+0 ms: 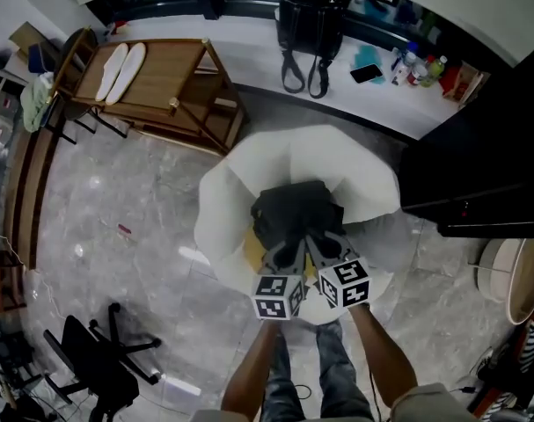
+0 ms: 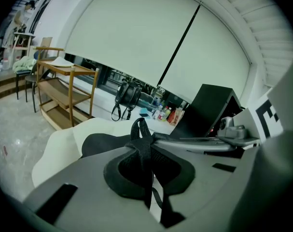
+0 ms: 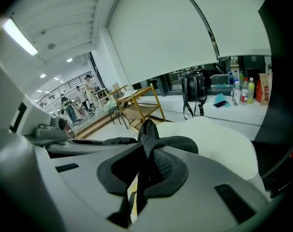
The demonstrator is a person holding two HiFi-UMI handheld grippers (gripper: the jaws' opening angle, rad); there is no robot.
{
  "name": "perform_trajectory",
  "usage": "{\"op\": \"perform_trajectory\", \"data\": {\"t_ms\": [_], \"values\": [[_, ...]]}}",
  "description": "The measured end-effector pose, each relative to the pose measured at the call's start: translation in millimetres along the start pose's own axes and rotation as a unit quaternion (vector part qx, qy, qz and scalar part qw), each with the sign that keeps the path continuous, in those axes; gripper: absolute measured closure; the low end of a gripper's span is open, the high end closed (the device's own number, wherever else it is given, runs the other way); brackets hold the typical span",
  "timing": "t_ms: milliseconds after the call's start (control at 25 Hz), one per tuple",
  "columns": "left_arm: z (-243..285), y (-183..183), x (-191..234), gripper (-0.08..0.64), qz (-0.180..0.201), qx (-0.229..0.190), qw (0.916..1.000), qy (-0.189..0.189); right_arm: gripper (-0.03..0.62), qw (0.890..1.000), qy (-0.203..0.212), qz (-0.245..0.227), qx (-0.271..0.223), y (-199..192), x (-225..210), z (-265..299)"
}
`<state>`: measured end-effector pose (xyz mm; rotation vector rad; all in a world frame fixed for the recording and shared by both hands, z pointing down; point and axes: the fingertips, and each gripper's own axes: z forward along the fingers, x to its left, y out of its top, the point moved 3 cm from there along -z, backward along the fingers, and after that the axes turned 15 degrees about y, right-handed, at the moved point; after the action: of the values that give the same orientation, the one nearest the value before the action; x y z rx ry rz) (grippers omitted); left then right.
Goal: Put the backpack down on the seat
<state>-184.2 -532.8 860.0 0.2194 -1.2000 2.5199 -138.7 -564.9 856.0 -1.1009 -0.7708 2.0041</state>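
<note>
While gripped by its webbing from both sides, the black backpack (image 1: 291, 211) is seen over the middle of the white seat (image 1: 363, 170) — whether its weight is borne by the cushion cannot be told. One black strap (image 2: 142, 146) is pinched by the left gripper (image 1: 287, 255): jaws closed hard on it, the strap's loop standing up above the pads. A second strap (image 3: 148, 141) is clamped the same way by the right gripper (image 1: 325, 250), jaws pressed together on the webbing. Both grippers are held side by side, nearly touching, at the near edge of the backpack and angled down toward it. Past the jaws in both gripper views, the backpack's dark body is seen against the seat's pale padding.

Around the seat is a grey marbled floor (image 1: 117, 227). A wooden rack (image 1: 165, 82) is placed beyond the seat to the left, a black cabinet (image 1: 478, 178) just to its right. On the white ledge (image 1: 249, 38) at the far side a second black bag (image 1: 309, 26) is stood, with a phone (image 1: 366, 73) and bottles (image 1: 420, 64) beside it — well apart from the seat. A black office chair (image 1: 95, 354) is seen at lower left.
</note>
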Motion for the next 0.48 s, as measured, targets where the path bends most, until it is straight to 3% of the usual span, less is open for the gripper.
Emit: {"op": "perform_trajectory", "data": {"t_ms": [160,480], "values": [[19.1,-17.0,16.0,0.517,-0.001,0.002,1.0,0.002,0.557,1.0,0.007,0.005,0.014,-18.5,-9.5,20.2],[33.0,-23.4,27.3,0.516,0.023,-0.017,0.9996,-0.005,0.557,1.0,0.011,-0.007,-0.006,-25.3,-15.7,33.2]]}}
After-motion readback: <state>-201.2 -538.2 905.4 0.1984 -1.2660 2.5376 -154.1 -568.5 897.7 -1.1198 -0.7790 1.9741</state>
